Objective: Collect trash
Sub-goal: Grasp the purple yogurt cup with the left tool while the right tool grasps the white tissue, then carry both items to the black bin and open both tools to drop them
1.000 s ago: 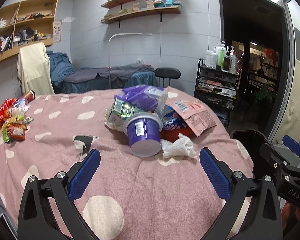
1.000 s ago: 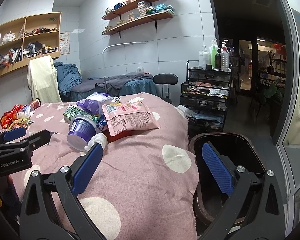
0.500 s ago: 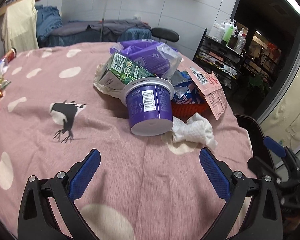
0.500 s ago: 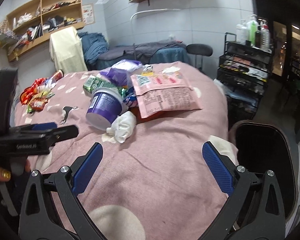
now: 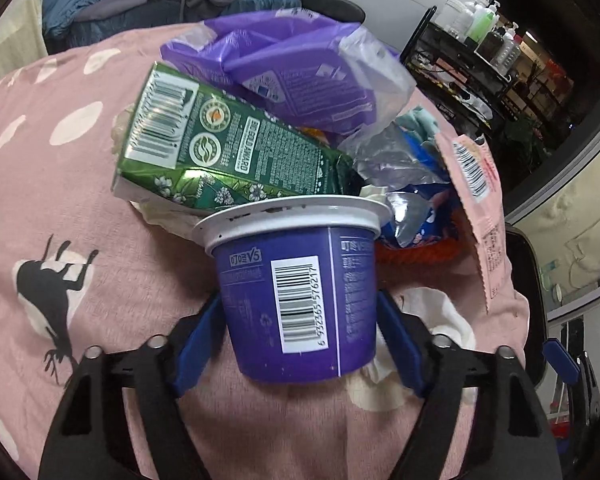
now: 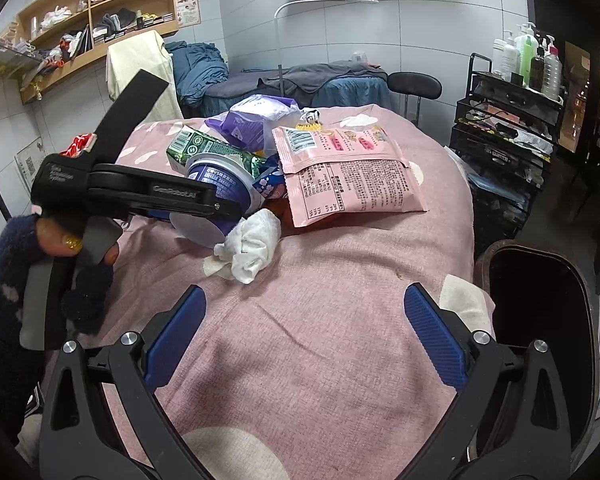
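Note:
A purple plastic cup [image 5: 296,280] lies on its side on the pink tablecloth [image 5: 60,200], base toward the left wrist camera. My left gripper [image 5: 298,320] is closing around it, and its blue pads [image 5: 198,340] touch both walls of the cup. Behind the cup lies a pile: a green carton [image 5: 220,152], a purple bag [image 5: 292,68], foil wrappers and a pink packet [image 6: 348,176]. A crumpled white tissue [image 6: 252,248] rests beside the cup [image 6: 220,184]. My right gripper [image 6: 304,320] hovers open over bare cloth, nothing between its fingers.
A dark bin [image 6: 540,300] stands off the table's right edge. A hand in a dark blue sleeve [image 6: 60,240] holds the left gripper at the left of the right wrist view. A black trolley with bottles [image 6: 512,92] and a stool [image 6: 414,84] stand behind the table.
My left gripper has moved forward and tilted down onto the purple cup, and its jaws have narrowed around it. My right gripper has swung left, with the bin now at its right.

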A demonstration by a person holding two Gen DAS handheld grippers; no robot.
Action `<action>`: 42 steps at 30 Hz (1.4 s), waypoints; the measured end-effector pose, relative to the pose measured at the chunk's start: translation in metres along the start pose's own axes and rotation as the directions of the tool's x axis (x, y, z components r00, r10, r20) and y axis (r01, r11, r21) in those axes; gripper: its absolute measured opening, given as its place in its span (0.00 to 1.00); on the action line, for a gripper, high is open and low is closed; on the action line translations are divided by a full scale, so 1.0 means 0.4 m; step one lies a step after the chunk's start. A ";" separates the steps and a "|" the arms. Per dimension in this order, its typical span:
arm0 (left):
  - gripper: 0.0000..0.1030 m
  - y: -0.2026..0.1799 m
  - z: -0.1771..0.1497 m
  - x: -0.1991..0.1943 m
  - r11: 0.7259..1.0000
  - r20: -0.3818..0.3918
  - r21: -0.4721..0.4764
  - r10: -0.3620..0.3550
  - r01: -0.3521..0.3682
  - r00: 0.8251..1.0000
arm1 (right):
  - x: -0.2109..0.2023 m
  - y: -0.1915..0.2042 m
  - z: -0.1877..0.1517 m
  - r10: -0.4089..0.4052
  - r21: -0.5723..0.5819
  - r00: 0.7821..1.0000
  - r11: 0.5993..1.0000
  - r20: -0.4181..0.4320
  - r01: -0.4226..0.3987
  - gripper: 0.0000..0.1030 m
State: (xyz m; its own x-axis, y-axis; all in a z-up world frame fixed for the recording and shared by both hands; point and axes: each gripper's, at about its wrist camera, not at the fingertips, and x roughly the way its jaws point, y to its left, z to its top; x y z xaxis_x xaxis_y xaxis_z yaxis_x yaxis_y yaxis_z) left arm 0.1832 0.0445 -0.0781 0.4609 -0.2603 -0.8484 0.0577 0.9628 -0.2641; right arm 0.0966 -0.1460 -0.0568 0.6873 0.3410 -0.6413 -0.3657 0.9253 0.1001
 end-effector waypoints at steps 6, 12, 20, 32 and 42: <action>0.66 0.025 -0.023 -0.031 0.998 0.022 -0.035 -0.051 0.052 0.998 | 0.035 -0.001 0.020 0.043 0.002 0.998 0.999 -0.038 -0.043 0.87; 0.66 0.044 -0.094 -0.123 0.993 0.113 -0.035 -0.107 0.111 0.988 | 0.063 0.017 0.044 0.076 -0.022 0.996 0.997 -0.052 -0.077 0.83; 0.66 0.056 -0.204 -0.238 0.998 0.265 -0.024 -0.058 0.066 0.962 | 0.120 0.051 0.087 0.089 -0.074 0.990 0.992 -0.111 -0.098 0.77; 0.66 0.064 -0.264 -0.283 1.000 0.380 -0.010 -0.023 0.029 0.925 | 0.224 0.073 0.114 0.135 -0.039 0.962 0.988 -0.236 -0.148 0.33; 0.66 0.031 -0.272 -0.293 0.999 0.407 0.011 -0.044 0.043 0.912 | 0.115 0.070 0.073 0.248 -0.005 0.959 0.968 -0.134 -0.251 0.24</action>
State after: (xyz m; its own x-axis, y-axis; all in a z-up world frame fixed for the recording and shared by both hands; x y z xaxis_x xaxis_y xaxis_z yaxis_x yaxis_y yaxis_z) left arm 0.0336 0.0791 -0.0320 0.7786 -0.2498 -0.5757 0.0872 0.9515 -0.2949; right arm 0.1361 -0.0996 -0.0613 0.4847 0.5347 -0.6922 -0.5299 0.8091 0.2539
